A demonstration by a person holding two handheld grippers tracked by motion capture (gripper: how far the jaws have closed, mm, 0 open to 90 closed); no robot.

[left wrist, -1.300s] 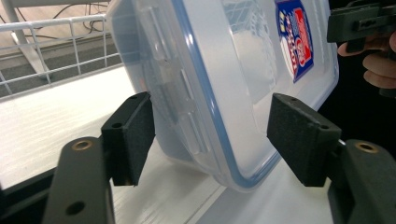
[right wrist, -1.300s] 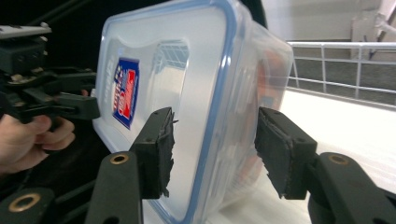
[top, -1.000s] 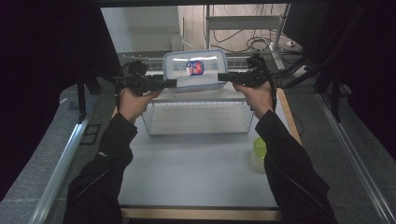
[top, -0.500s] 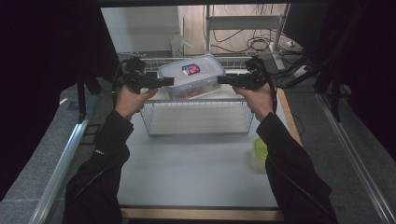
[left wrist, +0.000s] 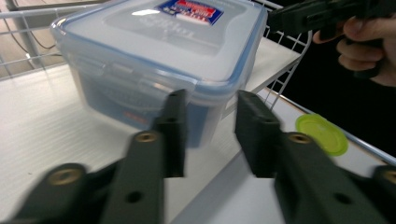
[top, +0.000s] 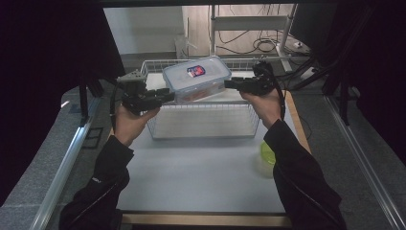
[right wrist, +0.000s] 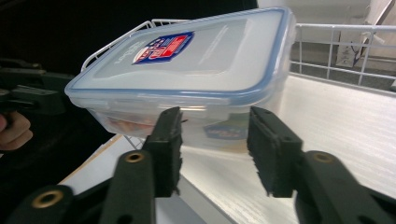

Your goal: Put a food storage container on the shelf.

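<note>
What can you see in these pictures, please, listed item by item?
box: one, clear with blue-rimmed lid, tilted over the basket
basket: one, white wire, far half of the table
lid: one, yellow-green, on the table near the right sleeve
table: one, white, centre
left tool: one, black, at the box's left end, jaws just closing, nothing pinched
right tool: one, black, at the box's right end, jaws just closing, nothing pinched
hands: two, black sleeves, holding the tools

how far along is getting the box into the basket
Done: the box is over the basket. In hand: it tilts between the left gripper and right gripper, whose jaws have just been closing with nothing pinched between them. Left: settling it flat on the basket floor, which I can't confirm yet.
</note>
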